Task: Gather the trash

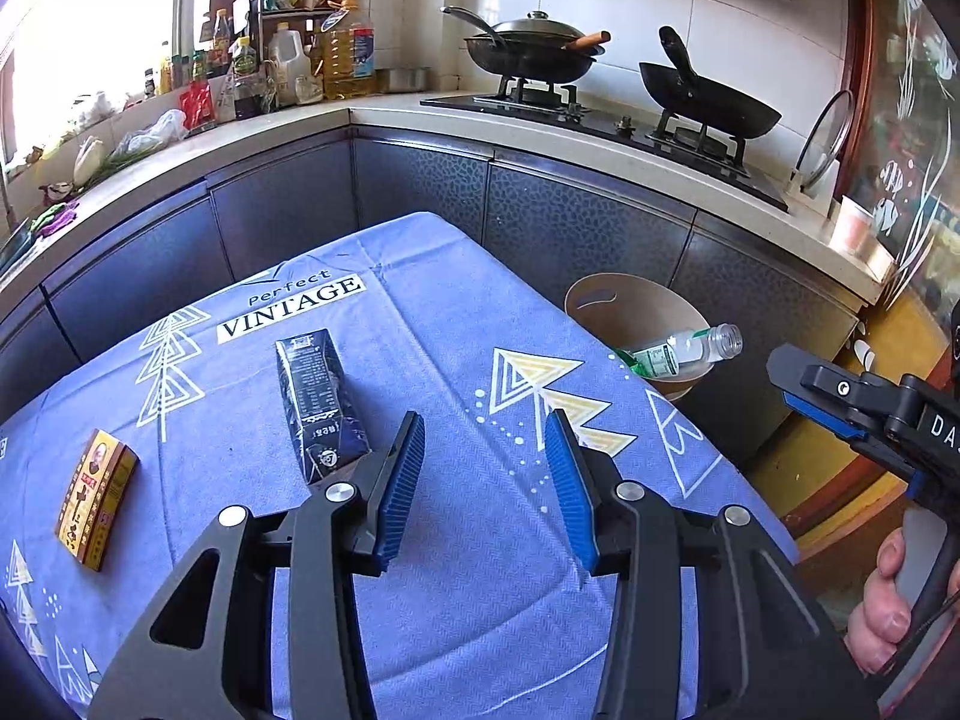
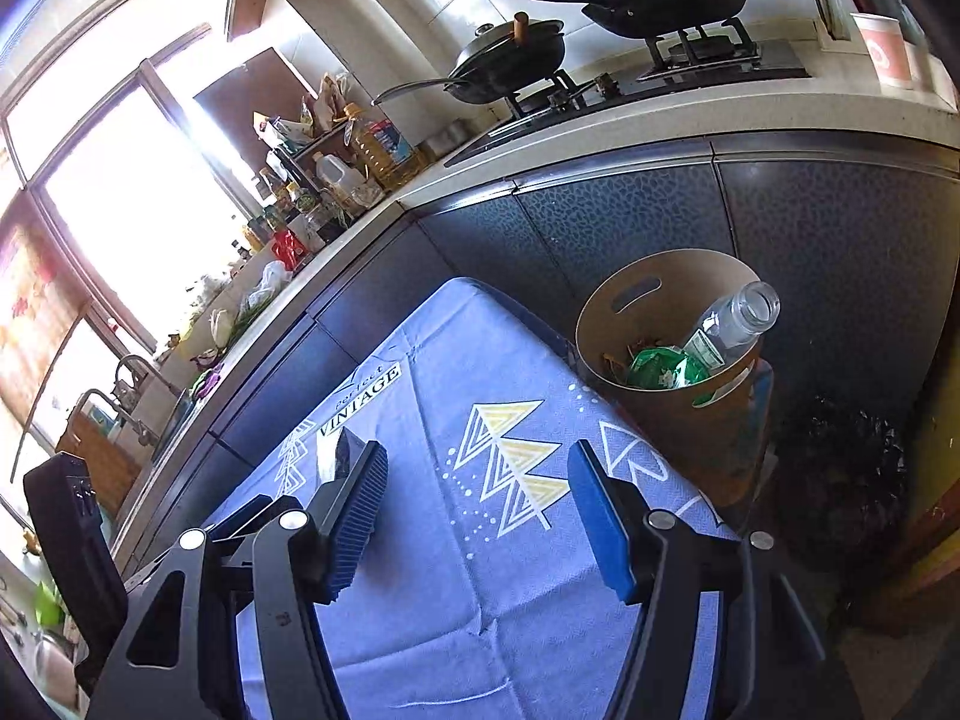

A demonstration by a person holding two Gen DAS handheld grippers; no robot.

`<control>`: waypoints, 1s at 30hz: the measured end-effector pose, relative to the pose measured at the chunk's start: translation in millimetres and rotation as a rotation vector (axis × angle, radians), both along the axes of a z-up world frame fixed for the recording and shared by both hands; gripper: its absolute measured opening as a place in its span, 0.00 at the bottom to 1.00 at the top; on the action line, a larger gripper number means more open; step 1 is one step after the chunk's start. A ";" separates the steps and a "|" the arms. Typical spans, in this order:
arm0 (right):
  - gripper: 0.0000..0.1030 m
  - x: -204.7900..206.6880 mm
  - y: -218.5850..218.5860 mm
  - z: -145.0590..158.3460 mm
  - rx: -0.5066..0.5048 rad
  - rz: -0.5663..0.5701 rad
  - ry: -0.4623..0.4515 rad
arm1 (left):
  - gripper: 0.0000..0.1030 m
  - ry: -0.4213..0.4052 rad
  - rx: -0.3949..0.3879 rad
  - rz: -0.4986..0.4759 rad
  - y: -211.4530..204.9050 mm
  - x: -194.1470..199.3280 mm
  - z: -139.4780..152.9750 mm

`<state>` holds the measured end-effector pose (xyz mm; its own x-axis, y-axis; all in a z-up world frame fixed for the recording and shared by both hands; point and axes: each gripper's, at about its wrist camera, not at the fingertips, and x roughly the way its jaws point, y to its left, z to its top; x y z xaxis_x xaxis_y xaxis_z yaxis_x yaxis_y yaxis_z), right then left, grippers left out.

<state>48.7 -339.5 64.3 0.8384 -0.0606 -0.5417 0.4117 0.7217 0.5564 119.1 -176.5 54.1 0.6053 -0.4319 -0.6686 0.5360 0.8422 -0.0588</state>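
- A dark drink carton (image 1: 318, 405) lies on its side on the blue tablecloth (image 1: 456, 324), just ahead and left of the left gripper (image 1: 483, 450); nothing touches it.
- A small yellow-and-red box (image 1: 97, 498) lies flat on the cloth further left, well apart from the carton and equally untouched.
- These two look like the trash that remains to be collected.
- The brown paper bin (image 2: 672, 300) stands off the table's far right corner, against the dark cabinet fronts.
- Inside it a clear plastic bottle (image 2: 741, 315) leans on the rim with its open neck sticking out, beside a green wrapper (image 2: 663, 369) and some small brownish scraps, so part of the job appears done.
- The left gripper hovers over the cloth with its blue pads spread apart and nothing between them.
- The right gripper (image 2: 477, 519) is also spread wide and empty, pointed across the table toward the bin; in the left view it shows at the right edge, held in the person's hand (image 1: 888, 600).
- My estimate is roughly halfway: two or more items are in the bin and two are left on the table, the carton being the nearer pick for the left gripper.
- Beyond, the counter holds a gas stove (image 1: 600, 114) with two black woks, and oil bottles near the window.
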 end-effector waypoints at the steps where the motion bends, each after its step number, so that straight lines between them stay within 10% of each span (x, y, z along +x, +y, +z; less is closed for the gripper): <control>1: 0.61 0.7 0.3 -1.0 0.005 0.002 0.003 | 0.43 0.000 -0.002 0.004 2.5 -0.1 -0.2; 30: 0.66 -8.8 -12.1 -26.2 0.089 -0.034 0.020 | 0.64 -0.062 0.062 0.035 3.3 -15.7 2.5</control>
